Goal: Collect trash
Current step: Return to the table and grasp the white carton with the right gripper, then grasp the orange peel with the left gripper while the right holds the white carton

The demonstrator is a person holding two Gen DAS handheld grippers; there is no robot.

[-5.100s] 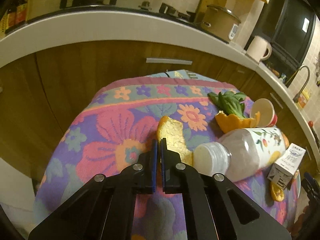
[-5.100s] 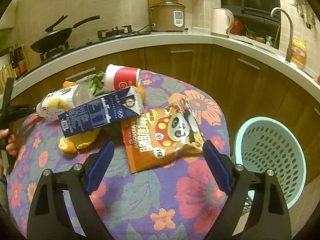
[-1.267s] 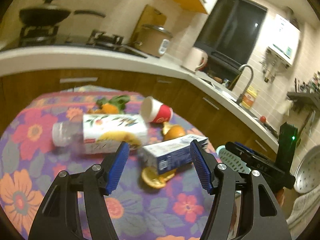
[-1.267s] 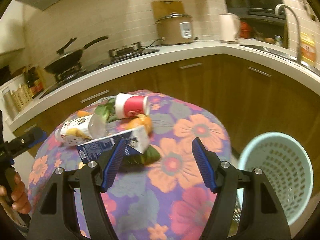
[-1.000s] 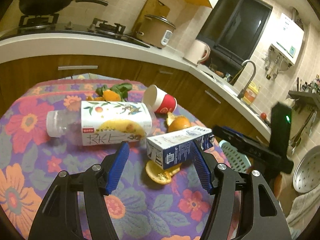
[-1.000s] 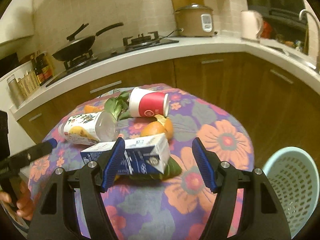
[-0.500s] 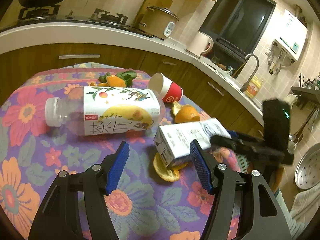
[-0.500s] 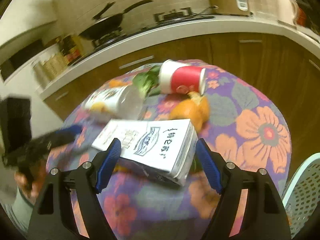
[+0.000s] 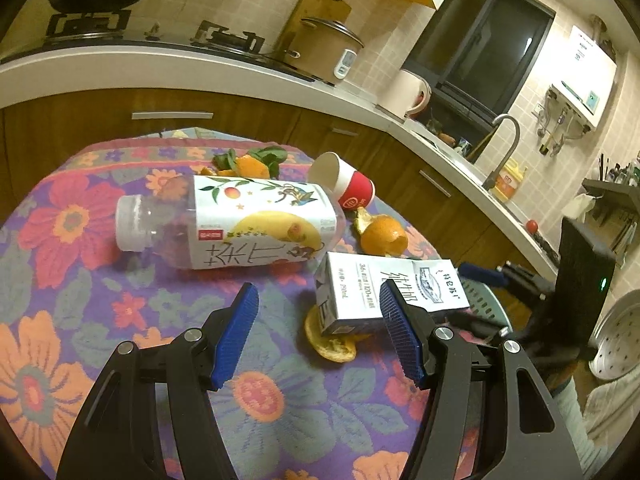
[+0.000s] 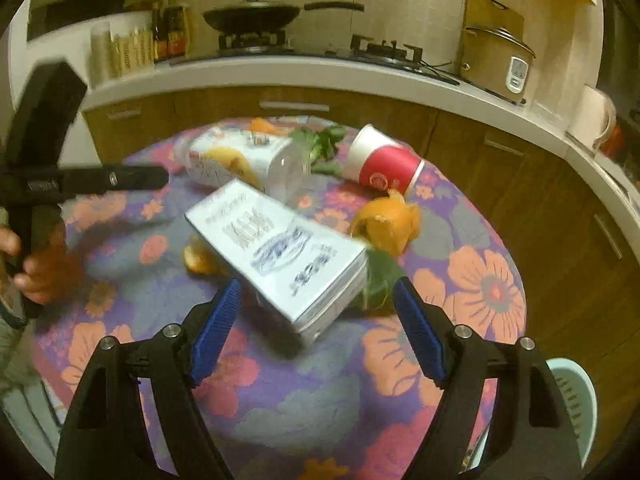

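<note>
Two grippers face a round counter (image 9: 60, 312) draped in a flowered cloth. Right gripper (image 10: 316, 322): jaws spread and opening, blue pads clear of the milk carton (image 10: 280, 256), whose near end lies between them, untouched. Left gripper (image 9: 318, 334): jaws released, holding nothing, its right pad overlapping the carton's near edge in the left wrist view; whether they touch cannot be told.

The milk carton (image 9: 384, 294), white with blue print, lies on its side, its near-left corner over an orange peel (image 9: 332, 346). A second orange peel (image 9: 382, 234), cupped, sits just beyond the carton on the far right; green leaves (image 10: 378, 276) show at the carton's right edge in the right wrist view.

Far left of the carton lies a plastic bottle (image 9: 240, 224) with a fruit-printed label, on its side, white cap to the left. Beyond it rests more peel with leafy greens (image 9: 250, 160). A red-and-white paper cup (image 9: 344, 182) lies tipped over to the right of the bottle's base.

A pale blue perforated basket (image 10: 572, 404) stands on the floor off the counter's near right edge. In the right wrist view a person's hand (image 10: 36, 268) grips the left gripper's handle at the left. Behind: a wok (image 10: 256, 14) on the stove and a rice cooker (image 10: 496, 64).
</note>
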